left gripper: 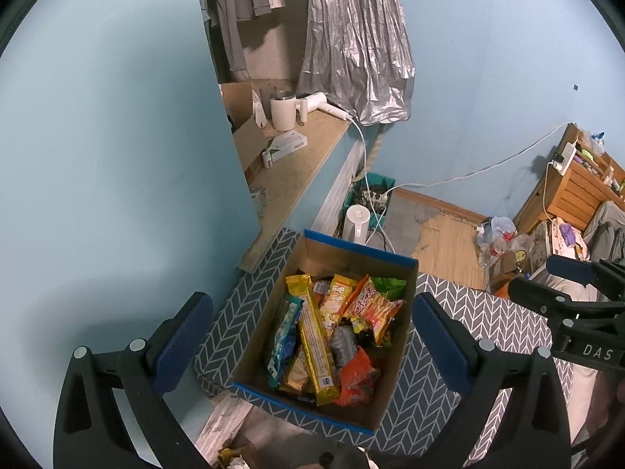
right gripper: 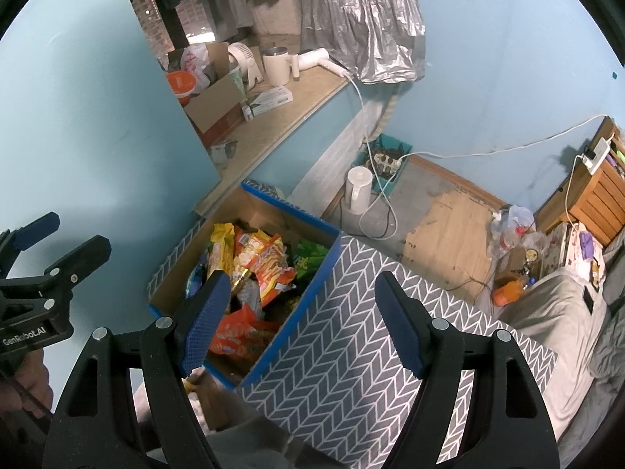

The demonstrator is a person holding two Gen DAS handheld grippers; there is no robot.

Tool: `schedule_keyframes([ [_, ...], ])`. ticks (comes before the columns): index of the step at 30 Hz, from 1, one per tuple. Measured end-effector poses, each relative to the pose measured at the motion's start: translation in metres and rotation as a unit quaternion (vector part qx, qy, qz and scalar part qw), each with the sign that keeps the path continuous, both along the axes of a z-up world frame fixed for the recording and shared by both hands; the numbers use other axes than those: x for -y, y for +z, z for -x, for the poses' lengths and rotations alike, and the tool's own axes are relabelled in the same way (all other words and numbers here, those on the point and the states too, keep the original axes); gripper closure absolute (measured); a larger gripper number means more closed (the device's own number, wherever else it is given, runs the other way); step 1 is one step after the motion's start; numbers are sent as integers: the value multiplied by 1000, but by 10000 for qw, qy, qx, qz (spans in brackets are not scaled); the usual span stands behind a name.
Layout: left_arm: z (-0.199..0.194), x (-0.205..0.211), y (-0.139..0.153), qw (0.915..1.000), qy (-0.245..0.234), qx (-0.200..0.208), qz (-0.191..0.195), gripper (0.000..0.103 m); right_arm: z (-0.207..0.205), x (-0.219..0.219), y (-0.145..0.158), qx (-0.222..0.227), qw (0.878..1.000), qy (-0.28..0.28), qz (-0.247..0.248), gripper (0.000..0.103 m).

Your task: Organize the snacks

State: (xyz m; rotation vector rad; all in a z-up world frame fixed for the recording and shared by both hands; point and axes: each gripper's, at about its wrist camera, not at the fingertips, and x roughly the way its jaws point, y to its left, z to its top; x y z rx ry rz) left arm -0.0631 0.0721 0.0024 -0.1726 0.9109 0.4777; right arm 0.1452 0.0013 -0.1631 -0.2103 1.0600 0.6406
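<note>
Right now the left claw [left gripper: 312, 332] hangs wide open over the snack box [left gripper: 394, 312], holding nothing. Beside it, the right claw [right gripper: 302, 320] is wide open too, over the patterned surface [right gripper: 351, 351]. Full of bright snack packs [left gripper: 312, 336], that box sits at the surface's far left corner. Farther off, a white kettle [right gripper: 359, 189] stands on the floor.

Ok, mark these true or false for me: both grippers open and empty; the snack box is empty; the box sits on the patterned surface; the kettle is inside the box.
1. Both grippers are open, holding nothing. True: left gripper and right gripper show wide-apart jaws.
2. The blue-edged cardboard box is empty. False: it holds snack packets, including a long yellow wrapper.
3. The box sits on the grey herringbone-patterned surface. True.
4. The white kettle is inside the box. False: it stands on the floor beyond it.
</note>
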Motion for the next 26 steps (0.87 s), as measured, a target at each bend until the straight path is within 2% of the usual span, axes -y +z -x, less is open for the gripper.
schedule_keyframes([
  [13,-2,2,-2,9999,44,-81,67,1,3,-2,-1,-16,10000,-1,1,27],
  [26,-4,8,-3,9999,-20,-93,-43,1,4,-1,-1,-28,10000,-6,-4,27],
])
